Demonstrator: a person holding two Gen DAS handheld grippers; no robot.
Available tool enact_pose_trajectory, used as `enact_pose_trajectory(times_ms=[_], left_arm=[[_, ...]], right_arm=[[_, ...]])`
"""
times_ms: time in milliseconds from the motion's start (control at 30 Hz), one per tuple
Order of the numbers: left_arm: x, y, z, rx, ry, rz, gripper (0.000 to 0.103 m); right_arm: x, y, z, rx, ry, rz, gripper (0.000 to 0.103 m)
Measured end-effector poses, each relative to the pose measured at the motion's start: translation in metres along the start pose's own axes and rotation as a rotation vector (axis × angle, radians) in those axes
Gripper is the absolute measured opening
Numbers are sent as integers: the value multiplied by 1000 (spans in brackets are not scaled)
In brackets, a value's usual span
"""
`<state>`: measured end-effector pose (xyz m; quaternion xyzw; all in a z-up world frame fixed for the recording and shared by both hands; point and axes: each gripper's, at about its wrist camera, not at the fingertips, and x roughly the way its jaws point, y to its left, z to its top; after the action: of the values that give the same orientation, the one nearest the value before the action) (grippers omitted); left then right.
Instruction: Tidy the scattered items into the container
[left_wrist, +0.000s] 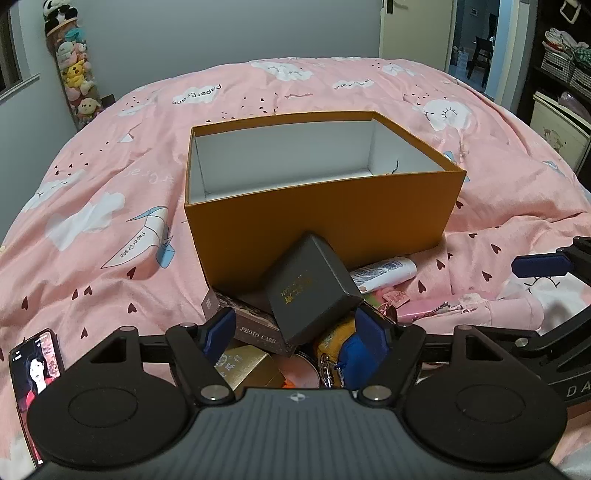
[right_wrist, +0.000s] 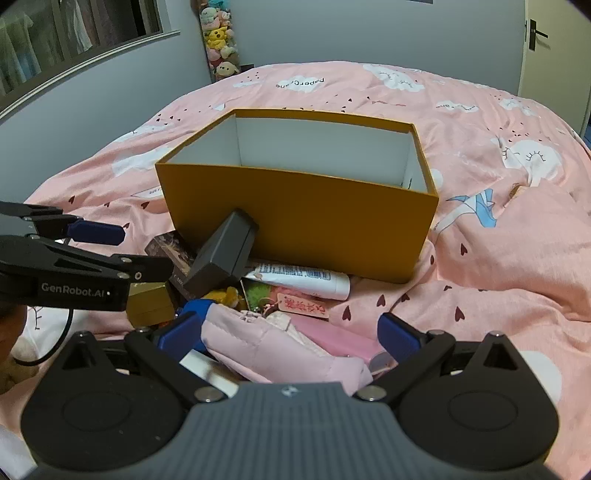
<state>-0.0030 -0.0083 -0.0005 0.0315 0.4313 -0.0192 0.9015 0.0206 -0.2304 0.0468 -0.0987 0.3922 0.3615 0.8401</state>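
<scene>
An open orange box (left_wrist: 325, 218) with a white inside stands on the pink bed; it also shows in the right wrist view (right_wrist: 303, 221). A pile lies against its near wall: a dark grey box (left_wrist: 314, 291) leaning on it, a photo card box (left_wrist: 247, 325), a gold box (left_wrist: 243, 365), a white tube (left_wrist: 384, 273), a yellow plush (left_wrist: 332, 339). My left gripper (left_wrist: 295, 328) is open, its pads either side of the grey box's lower end. My right gripper (right_wrist: 288, 332) is open over a pink pouch (right_wrist: 280, 350). The grey box (right_wrist: 225, 254) and tube (right_wrist: 303, 280) lie beyond.
A phone (left_wrist: 33, 369) with a lit screen lies at the bed's near left. A red tag (right_wrist: 303, 306) and a pink case (right_wrist: 332, 339) lie by the pouch. A column of plush toys (left_wrist: 77, 77) hangs at the far wall. Shelves (left_wrist: 561, 74) stand on the right.
</scene>
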Motion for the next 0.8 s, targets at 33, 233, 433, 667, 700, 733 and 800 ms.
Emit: enact_pose_trajectory(times_ms=[33, 233, 433, 667, 700, 733, 800], left_arm=[[0, -1, 0, 2, 2, -1, 82], [2, -2, 0, 8, 13, 4, 81], [4, -2, -1, 14, 22, 2, 81], [5, -2, -2, 12, 31, 5, 81], [5, -2, -2, 12, 31, 5, 81], [5, -2, -2, 12, 31, 5, 81], [5, -2, -2, 12, 31, 5, 81]], right_arm=[[0, 0, 0, -1, 2, 1, 101], [2, 1, -1, -16, 14, 0, 101], [4, 0, -1, -12, 22, -3, 101], [6, 0, 0, -16, 25, -1, 101], [6, 0, 0, -16, 25, -1, 101], [6, 0, 0, -17, 25, -1, 101], [6, 0, 0, -17, 25, 0, 101]])
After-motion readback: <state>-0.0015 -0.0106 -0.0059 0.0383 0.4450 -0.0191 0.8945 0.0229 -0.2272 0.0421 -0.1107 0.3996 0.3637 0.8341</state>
